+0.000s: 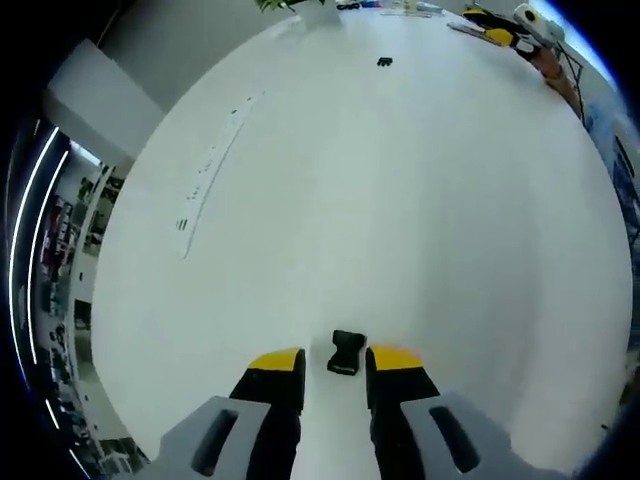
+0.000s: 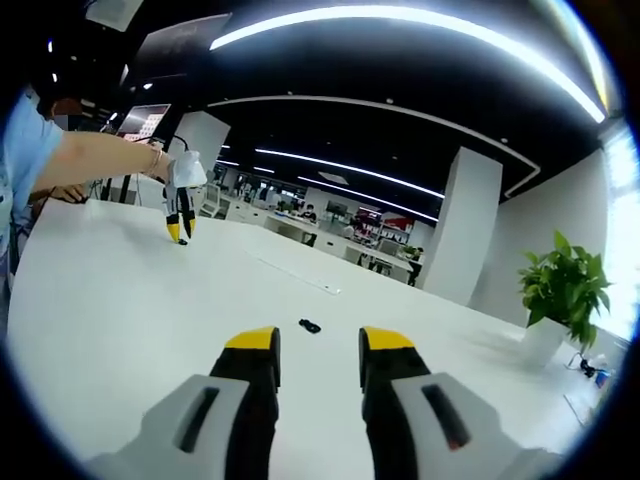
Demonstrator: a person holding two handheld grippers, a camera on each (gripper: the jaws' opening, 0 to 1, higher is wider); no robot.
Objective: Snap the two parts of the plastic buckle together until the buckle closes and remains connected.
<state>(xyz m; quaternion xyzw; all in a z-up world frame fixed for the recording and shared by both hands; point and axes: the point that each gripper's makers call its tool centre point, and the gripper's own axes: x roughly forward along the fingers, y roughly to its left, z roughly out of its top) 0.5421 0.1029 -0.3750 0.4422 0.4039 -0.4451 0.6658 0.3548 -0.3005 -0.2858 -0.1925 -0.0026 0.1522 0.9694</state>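
One black buckle part (image 1: 345, 353) lies on the white table (image 1: 400, 200), in the left gripper view just ahead of the left gripper (image 1: 335, 365) and in line with the gap between its yellow-tipped jaws. The jaws stand apart with the piece just past their tips; they hold nothing, and whether either tip touches the piece cannot be told.

The second buckle part (image 1: 385, 62) shows in the same view as a small dark speck far across the table, well apart from the first. In the right gripper view a small black piece (image 2: 310, 326) lies flat on the table (image 2: 120, 300), ahead of the right gripper (image 2: 318, 345) and between the lines of its two jaws, some way off from them. It is too small to tell its shape in detail. The right gripper's jaws are spread and hold nothing.

In the right gripper view, the left gripper (image 2: 178, 232) hangs tips-down near the table's far left side, held by a person's hand (image 2: 185, 168) with a bare forearm and a light blue sleeve (image 2: 20, 140). In the left gripper view, the right gripper (image 1: 500, 30) shows at the table's far edge.

A long pale strip (image 1: 210, 165) runs flush in the tabletop. A potted green plant (image 2: 562, 285) stands at the table's right end, with a white pillar (image 2: 462, 225) and an office under long ceiling lights behind.
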